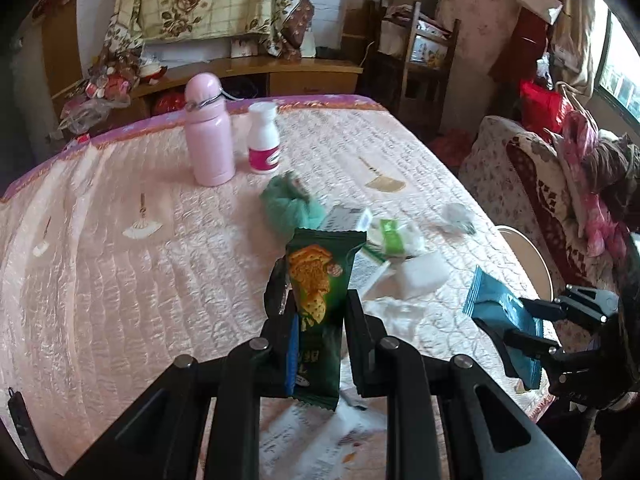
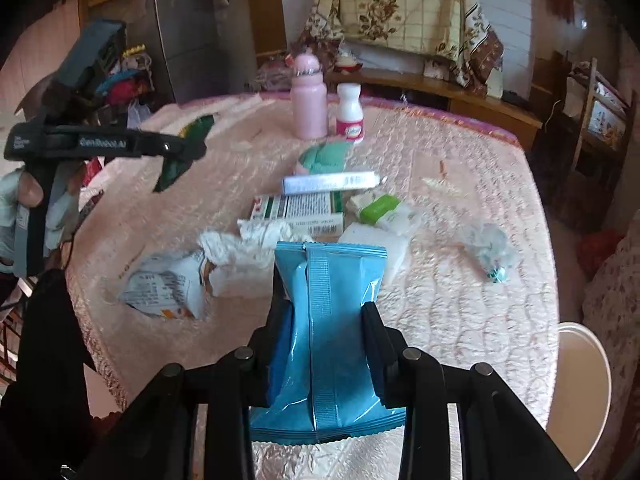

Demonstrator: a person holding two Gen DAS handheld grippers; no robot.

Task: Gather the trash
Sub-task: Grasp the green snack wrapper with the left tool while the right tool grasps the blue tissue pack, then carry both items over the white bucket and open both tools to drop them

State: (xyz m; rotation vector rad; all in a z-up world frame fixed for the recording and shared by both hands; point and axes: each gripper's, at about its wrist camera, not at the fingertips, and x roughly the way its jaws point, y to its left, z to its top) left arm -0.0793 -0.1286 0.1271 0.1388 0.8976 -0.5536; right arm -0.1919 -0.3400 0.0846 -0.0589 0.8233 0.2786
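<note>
My left gripper [image 1: 314,300] is shut on a green cracker wrapper [image 1: 320,280] and holds it above the pink quilted table [image 1: 120,280]. My right gripper [image 2: 322,300] is shut on a blue snack wrapper [image 2: 328,320], also above the table. Each gripper shows in the other's view: the right one [image 1: 516,328] with its blue wrapper [image 1: 500,304], the left one [image 2: 188,148] with the green wrapper [image 2: 188,148]. Loose trash lies mid-table: crumpled white tissues [image 2: 240,244], a white printed packet [image 2: 164,284], a green-labelled packet [image 2: 378,206], cardboard boxes [image 2: 298,206] and a clear plastic wad [image 2: 486,248].
A pink bottle [image 1: 208,136] and a white pill bottle [image 1: 263,138] stand at the table's far side, with a green mesh puff [image 1: 288,208] in front of them. A white bin rim [image 2: 580,392] sits by the table's right edge. A patterned sofa [image 1: 532,184] stands to the right.
</note>
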